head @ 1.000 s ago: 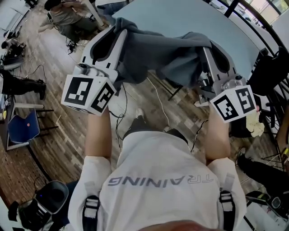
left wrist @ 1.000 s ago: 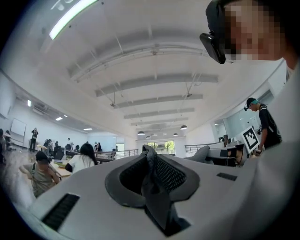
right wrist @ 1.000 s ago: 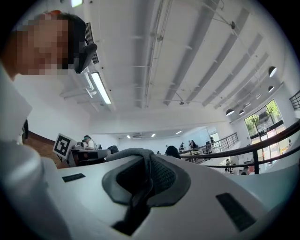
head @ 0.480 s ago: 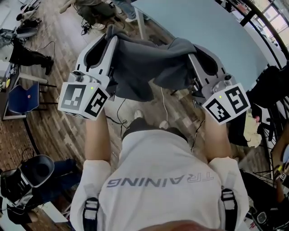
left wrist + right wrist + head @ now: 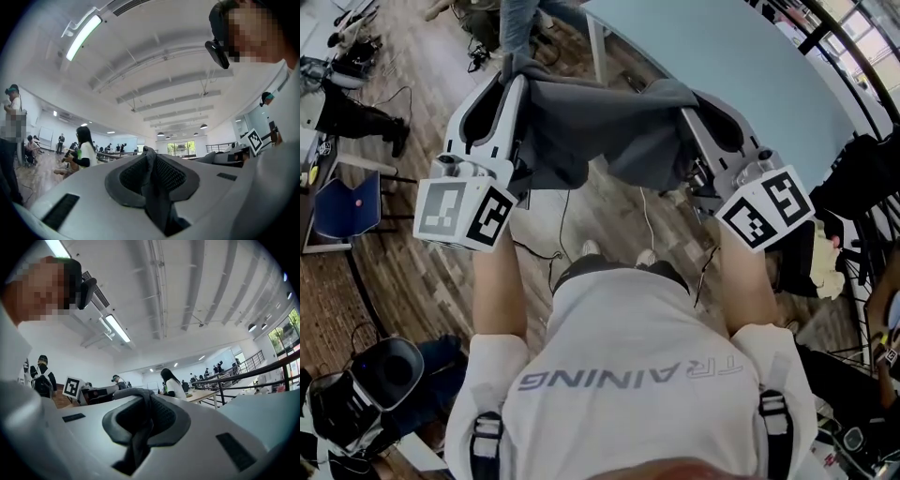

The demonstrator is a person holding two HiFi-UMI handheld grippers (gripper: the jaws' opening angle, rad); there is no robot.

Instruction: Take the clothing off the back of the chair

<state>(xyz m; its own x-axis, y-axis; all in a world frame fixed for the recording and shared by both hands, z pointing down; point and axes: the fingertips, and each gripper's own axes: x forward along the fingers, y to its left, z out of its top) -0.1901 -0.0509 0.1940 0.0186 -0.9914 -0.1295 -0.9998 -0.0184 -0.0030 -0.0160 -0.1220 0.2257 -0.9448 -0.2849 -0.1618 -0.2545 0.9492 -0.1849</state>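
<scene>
A dark grey garment [image 5: 600, 131] hangs stretched between my two grippers, in the air in front of me, sagging over the wooden floor. My left gripper [image 5: 515, 73] is shut on the garment's left edge. In the left gripper view a fold of the grey cloth [image 5: 154, 197] is pinched between the shut pads of the left gripper [image 5: 149, 154]. My right gripper [image 5: 682, 101] is shut on the right edge. The right gripper view shows the same grey cloth [image 5: 137, 439] clamped in the right gripper [image 5: 143, 397]. No chair back shows under the garment.
A large light-blue table [image 5: 741, 66] lies just beyond the grippers, its leg [image 5: 598, 52] near the garment. Cables [image 5: 642, 216] trail over the wooden floor. A blue chair [image 5: 339, 211] stands at the left, dark bags [image 5: 862, 169] at the right. People stand farther off.
Both grippers have swung sideways together with the garment still held between them, and the light-blue table now sits closer ahead. The jaws have stayed shut.
</scene>
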